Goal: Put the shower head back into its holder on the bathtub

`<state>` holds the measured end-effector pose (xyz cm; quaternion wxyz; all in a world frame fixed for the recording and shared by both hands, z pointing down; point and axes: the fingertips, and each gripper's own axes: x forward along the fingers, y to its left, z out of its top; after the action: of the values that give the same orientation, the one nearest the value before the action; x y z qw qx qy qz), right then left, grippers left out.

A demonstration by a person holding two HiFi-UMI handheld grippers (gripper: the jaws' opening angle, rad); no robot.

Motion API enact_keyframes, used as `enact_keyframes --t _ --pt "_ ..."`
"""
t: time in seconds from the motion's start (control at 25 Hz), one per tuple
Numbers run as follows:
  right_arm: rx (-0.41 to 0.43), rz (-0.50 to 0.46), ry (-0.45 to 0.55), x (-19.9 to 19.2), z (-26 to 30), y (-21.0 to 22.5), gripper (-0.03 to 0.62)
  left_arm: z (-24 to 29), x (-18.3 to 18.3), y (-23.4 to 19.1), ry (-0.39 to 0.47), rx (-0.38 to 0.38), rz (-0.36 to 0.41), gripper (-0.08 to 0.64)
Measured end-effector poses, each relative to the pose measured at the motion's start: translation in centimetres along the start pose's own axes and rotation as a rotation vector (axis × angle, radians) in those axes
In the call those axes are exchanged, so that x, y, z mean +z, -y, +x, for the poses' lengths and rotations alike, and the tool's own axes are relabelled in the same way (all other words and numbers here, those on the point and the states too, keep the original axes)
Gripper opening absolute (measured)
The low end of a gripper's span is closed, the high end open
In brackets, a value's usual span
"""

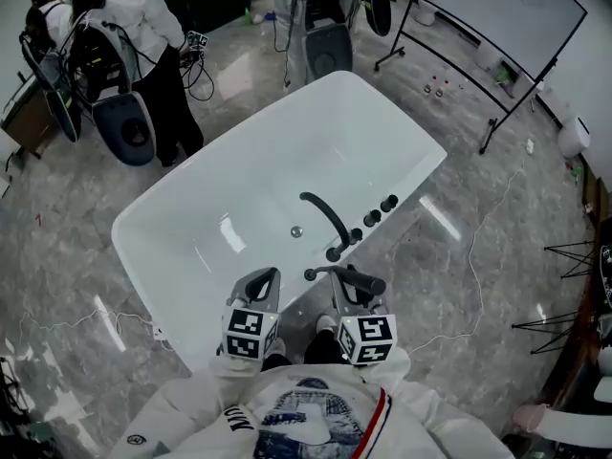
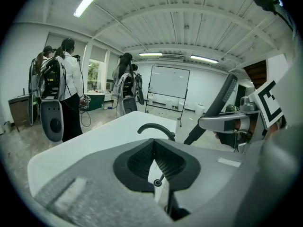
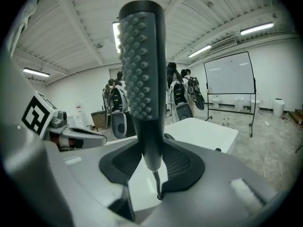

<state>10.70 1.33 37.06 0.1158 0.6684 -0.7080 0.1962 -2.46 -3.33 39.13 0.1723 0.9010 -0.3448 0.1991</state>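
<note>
We pinch the shower head (image 3: 142,60) by its handle in our right hand-held gripper (image 3: 150,162) beside the tub (image 1: 239,189) rim, probably leaving its end free for seating; left hand-held gripper (image 2: 154,162) pressed together, empty.

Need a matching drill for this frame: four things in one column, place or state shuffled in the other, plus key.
1. shower head
2. left gripper
3. spout
4. whiteboard

a. stands on the floor beyond the bathtub
b. mounted on the bathtub rim beside the knobs
c. clamped in the right gripper
d. jaws together, nothing between them

Pairs: 1-c, 2-d, 3-b, 4-a
</note>
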Motion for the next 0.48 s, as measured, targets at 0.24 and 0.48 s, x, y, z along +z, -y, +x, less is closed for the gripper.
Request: enact_keyframes --t 0.24,0.48 --pt "0.101 -0.018 -0.037 0.3 2.8 0.6 0.138 1.7 0.8 -0.9 -0.011 0.070 -0.025 0.003" --pt "0.220 -0.060 -0.066 -0.7 3.3 1.4 0.138 2.0 -0.1 0.1 -0.016 0.178 -0.064 0.003"
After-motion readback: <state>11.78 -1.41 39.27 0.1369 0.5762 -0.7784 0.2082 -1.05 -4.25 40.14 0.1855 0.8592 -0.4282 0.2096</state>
